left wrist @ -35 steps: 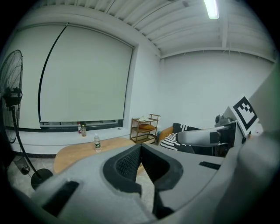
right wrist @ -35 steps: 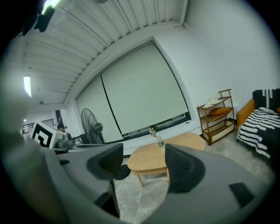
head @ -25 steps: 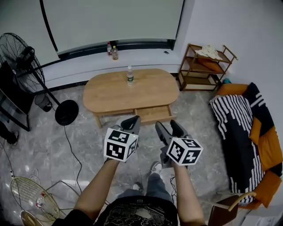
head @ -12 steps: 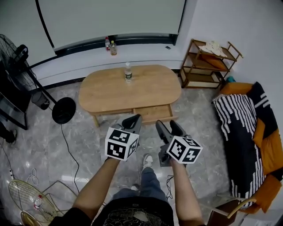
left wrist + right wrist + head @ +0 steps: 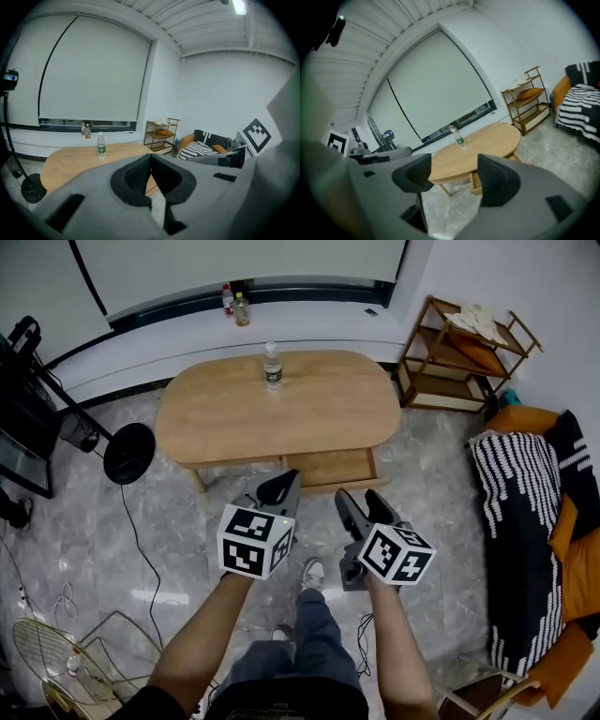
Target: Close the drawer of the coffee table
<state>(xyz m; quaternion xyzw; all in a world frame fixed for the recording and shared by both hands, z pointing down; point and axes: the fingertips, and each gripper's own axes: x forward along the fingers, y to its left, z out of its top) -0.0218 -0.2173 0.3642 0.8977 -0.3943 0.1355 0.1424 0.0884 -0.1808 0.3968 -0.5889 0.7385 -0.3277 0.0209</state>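
Drawer [image 5: 330, 468] still pulled out, nearer than before, left tool [image 5: 281, 487] together, right tool [image 5: 360, 502] apart

No legible text or numbers.

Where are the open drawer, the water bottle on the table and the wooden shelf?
drawer [image 5: 330, 468]: head view, its wooden bottom.
water bottle [image 5: 272, 374]: head view, its label.
wooden shelf [image 5: 442, 390]: head view, its lowest board.

The oval, light-wood desk [image 5: 225, 418] is sitting level, and its shallow matching drawer [image 5: 330, 468] is hanging open, jutting out from under the near edge, right of the middle.
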